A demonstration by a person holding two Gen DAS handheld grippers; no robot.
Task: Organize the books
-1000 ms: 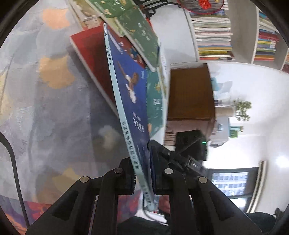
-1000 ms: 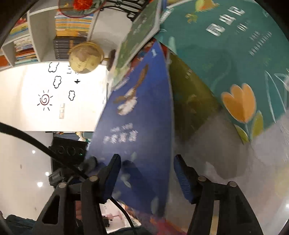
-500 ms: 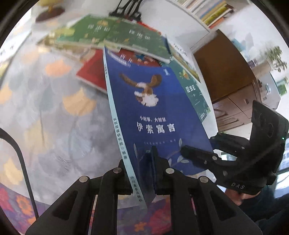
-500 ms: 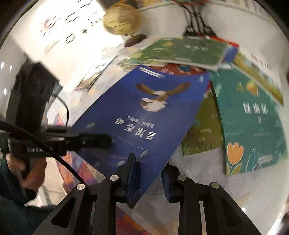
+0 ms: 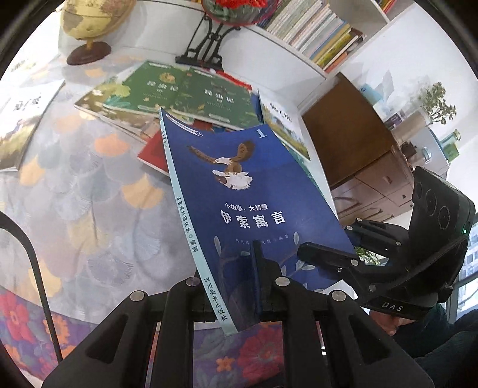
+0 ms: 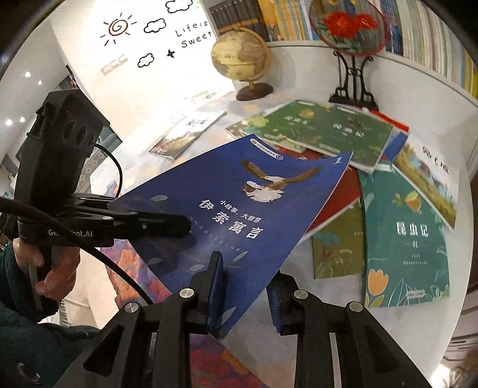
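A blue book (image 5: pixel 254 191) with an eagle on its cover hangs tilted above the table, cover up. My left gripper (image 5: pixel 236 298) is shut on the lower end of its pale spine. In the right wrist view that gripper (image 6: pixel 182 228) clamps the blue book (image 6: pixel 239 206) from the left. My right gripper (image 6: pixel 245 295) is shut on the book's near corner, one finger above the cover and one below. From the left wrist view the right gripper (image 5: pixel 301 250) grips the lower right corner. Other books lie scattered on the table.
Two green books (image 5: pixel 185 92), a red book (image 5: pixel 152 152) and a teal book (image 6: pixel 406 238) lie overlapped on the patterned tablecloth (image 5: pixel 89 209). A white book (image 5: pixel 21 119) lies far left. A globe (image 5: pixel 89 18) and an ornament stand (image 5: pixel 206 44) are at the back, before full bookshelves (image 5: pixel 313 27).
The blue book has gone from standing edge-on to lying tilted with its cover up, higher above the table. My right gripper has closed on its corner. Both hands have risen and rolled.
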